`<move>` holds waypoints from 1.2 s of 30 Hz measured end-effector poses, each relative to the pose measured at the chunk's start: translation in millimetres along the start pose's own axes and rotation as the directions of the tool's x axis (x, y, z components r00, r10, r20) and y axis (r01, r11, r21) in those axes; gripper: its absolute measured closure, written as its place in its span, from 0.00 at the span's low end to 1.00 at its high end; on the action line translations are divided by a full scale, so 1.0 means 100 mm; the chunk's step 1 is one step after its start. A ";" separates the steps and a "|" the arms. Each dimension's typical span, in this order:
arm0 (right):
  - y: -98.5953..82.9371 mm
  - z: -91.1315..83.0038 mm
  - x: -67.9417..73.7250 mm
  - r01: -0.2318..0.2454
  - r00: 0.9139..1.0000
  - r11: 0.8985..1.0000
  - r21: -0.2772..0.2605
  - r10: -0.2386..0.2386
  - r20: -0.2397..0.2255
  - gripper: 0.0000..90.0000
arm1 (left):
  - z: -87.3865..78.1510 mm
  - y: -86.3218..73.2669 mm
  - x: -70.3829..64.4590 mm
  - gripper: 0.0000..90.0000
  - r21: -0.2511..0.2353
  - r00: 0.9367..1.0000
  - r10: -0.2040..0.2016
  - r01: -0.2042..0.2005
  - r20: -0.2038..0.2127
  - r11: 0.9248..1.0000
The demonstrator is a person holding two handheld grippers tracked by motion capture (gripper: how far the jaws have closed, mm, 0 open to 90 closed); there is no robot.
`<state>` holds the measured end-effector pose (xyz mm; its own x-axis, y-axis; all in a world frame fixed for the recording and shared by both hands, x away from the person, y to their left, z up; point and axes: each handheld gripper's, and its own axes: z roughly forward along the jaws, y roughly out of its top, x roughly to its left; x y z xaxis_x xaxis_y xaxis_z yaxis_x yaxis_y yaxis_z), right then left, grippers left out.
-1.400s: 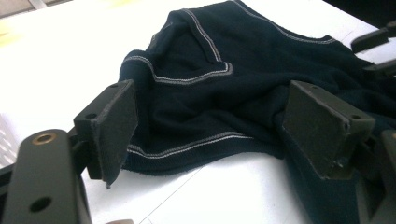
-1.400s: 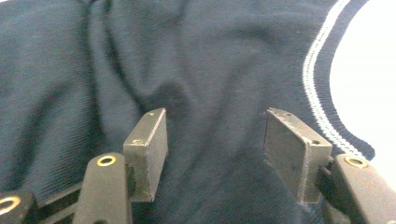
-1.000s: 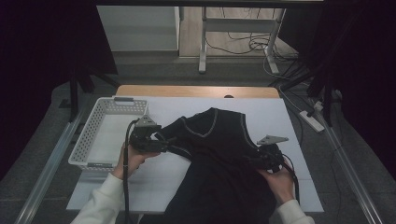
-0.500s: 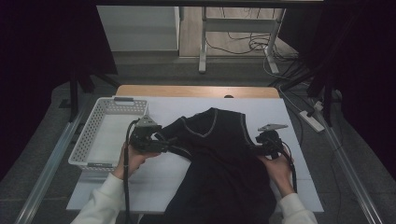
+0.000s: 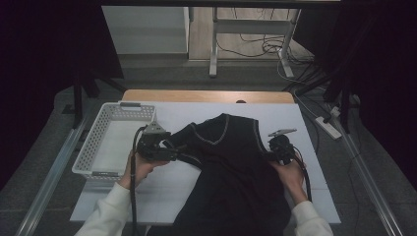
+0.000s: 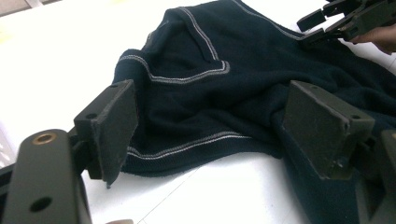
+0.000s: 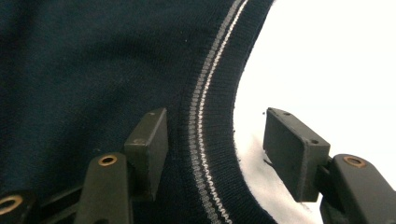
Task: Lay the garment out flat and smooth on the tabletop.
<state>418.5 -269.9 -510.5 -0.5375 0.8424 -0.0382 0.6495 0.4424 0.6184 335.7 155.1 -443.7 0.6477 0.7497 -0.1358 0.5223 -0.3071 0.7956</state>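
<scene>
High view, garment: a dark sleeveless vest (image 5: 236, 172) with pale striped trim was seen spread on the white table surface (image 5: 314, 196), its V-neck turned toward the far edge and its lower part reaching the near edge.
High view, left gripper: the left gripper (image 5: 169, 149) was held at the vest's left armhole, where the fabric was bunched; how far its jaws stood apart could not be told here.
High view, right gripper: the right gripper (image 5: 282, 147) was placed at the vest's right edge, just below the shoulder.
High view, basket: a white slatted basket (image 5: 93, 147) was set at the left of the table, just beside the left gripper.
Left gripper view, jaws: both black jaws were seen wide apart, with nothing clamped between them.
Left gripper view, garment: the folded, trimmed armhole edge of the vest (image 6: 201, 112) was framed between the jaws, lying on the white surface; whether either jaw touched it could not be told.
Left gripper view, other gripper: the right gripper (image 6: 317, 29) was seen at the far side of the vest, top right.
Right gripper view, jaws: the jaws were spread open, gripping nothing.
Right gripper view, garment: the ribbed armhole band of the vest (image 7: 205, 154) ran up between the jaws; one jaw was over dark fabric, the other over bare white table (image 7: 336, 70).
</scene>
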 end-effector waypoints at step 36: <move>-0.19 -0.24 -0.37 -0.082 0.996 0.997 0.001 0.082 0.047 0.88 | -0.08 -0.01 0.04 0.21 -0.017 1.000 -0.003 0.003 -0.012 1.000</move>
<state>412.8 -316.7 -501.8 -0.4568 0.8892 -0.0240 0.6918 0.3721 0.6188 332.8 162.9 -440.6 0.6393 0.7577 -0.1309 0.5148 -0.2953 0.8048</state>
